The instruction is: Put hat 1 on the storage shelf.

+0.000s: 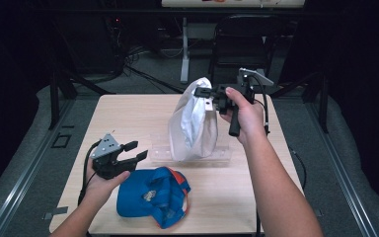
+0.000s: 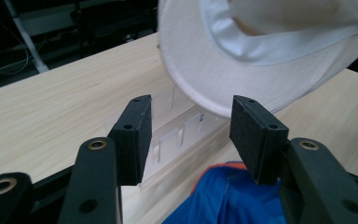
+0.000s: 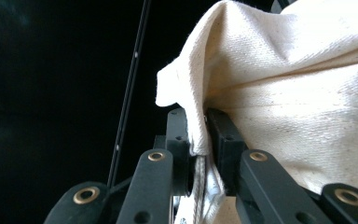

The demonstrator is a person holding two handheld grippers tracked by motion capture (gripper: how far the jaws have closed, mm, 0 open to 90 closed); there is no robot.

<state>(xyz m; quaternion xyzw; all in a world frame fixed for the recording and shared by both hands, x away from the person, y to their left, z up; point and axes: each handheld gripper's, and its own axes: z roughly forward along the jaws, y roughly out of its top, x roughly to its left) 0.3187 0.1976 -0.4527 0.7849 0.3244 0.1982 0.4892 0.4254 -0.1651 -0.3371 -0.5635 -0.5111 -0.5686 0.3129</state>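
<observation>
a dim lab: floor cables (image 1: 143, 74) (loosely tangled), metal stands (image 1: 184, 49) behind a wooden table (image 1: 128, 118).

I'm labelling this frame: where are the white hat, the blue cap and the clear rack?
white hat (image 1: 192, 123): high view, crown.
blue cap (image 1: 145, 195): high view, crown panel.
clear rack (image 1: 160, 153): high view, left end.

My right gripper (image 3: 199, 140) is pinching a white cap (image 3: 298, 107) of coarse, matt woven cloth, its twill weave showing plainly against the jaws. The pads (image 3: 223, 140) are looking like matt black foam or rubber, set on smooth black plastic links with brass-coloured rivets. Ahead of my left gripper (image 2: 191, 135), the table (image 2: 51, 116) is showing a pale wood grain with a soft sheen, and a clear plastic stand (image 2: 172, 140) is lying on it, slightly glossy. Just below those jaws, a blue cap (image 2: 223, 200) is looking like smooth, thin synthetic cloth.
</observation>
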